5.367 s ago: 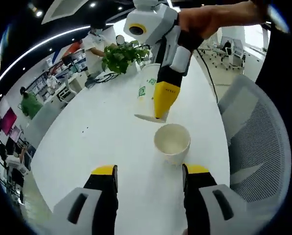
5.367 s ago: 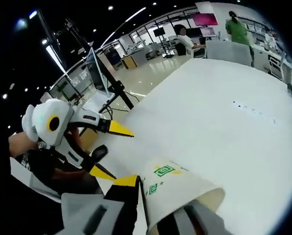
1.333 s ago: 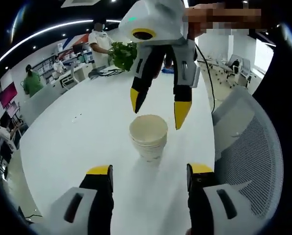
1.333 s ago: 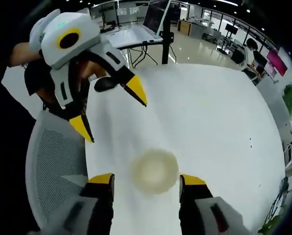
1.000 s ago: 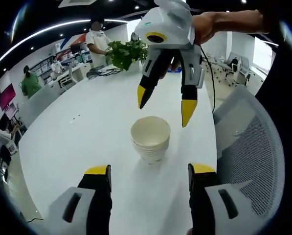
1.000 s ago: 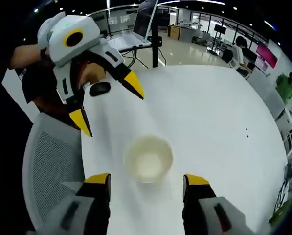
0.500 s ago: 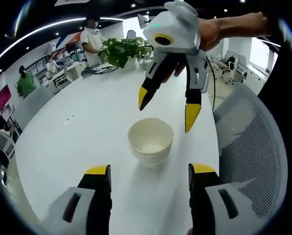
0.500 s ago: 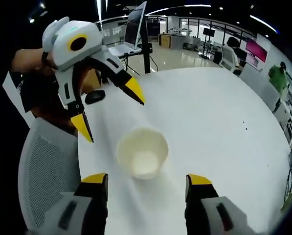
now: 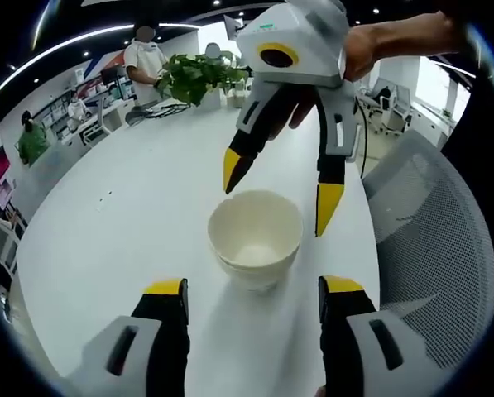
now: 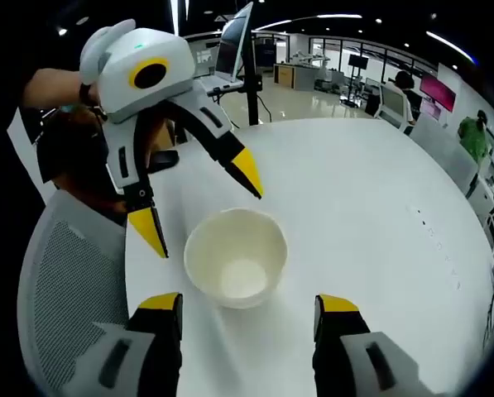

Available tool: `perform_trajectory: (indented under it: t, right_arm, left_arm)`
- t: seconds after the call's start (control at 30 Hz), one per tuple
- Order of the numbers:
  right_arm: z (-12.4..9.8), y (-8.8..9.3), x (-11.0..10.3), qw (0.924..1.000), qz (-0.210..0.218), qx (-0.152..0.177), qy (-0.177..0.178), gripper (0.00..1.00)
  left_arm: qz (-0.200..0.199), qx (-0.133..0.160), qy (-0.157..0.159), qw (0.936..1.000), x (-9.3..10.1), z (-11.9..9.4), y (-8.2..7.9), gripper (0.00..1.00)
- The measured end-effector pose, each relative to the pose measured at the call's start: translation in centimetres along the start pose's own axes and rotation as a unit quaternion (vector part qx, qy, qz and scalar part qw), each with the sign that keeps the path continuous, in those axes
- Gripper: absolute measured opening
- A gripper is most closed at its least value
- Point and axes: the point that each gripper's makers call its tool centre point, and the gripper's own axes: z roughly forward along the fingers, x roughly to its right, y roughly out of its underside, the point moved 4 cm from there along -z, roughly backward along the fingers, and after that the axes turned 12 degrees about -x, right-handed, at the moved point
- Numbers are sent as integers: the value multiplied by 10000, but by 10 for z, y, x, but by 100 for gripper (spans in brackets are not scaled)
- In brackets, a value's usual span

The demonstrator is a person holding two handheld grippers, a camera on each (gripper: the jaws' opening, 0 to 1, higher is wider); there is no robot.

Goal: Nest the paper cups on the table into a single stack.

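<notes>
The paper cups (image 9: 255, 236) are sitting nested as one cream-white stack on the white tabletop (image 9: 131, 223), rims layered just under the top lip, mouth up. No readable print is showing on them here. Both tools are hanging spread wide with nothing in them: the left tool (image 9: 251, 289) on the near side, the right tool (image 9: 278, 188) on the far side. Compared with half a second back, the stack is looking bigger and closer in both views, so both cameras have moved closer.
</notes>
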Motion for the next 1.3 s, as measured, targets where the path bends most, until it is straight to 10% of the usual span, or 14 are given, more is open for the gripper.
perform_trajectory:
  t: [0.77,1.3]
  right_arm:
    - [22,-4,-2,9987,-481,-64,-166,37]
    - [22,-19,23,9987,-505,19,-54,36]
  left_arm:
    - [415,-60,129,9990,0,27,-4,40]
    - [315,6,52,9995,-29,25,-16,40]
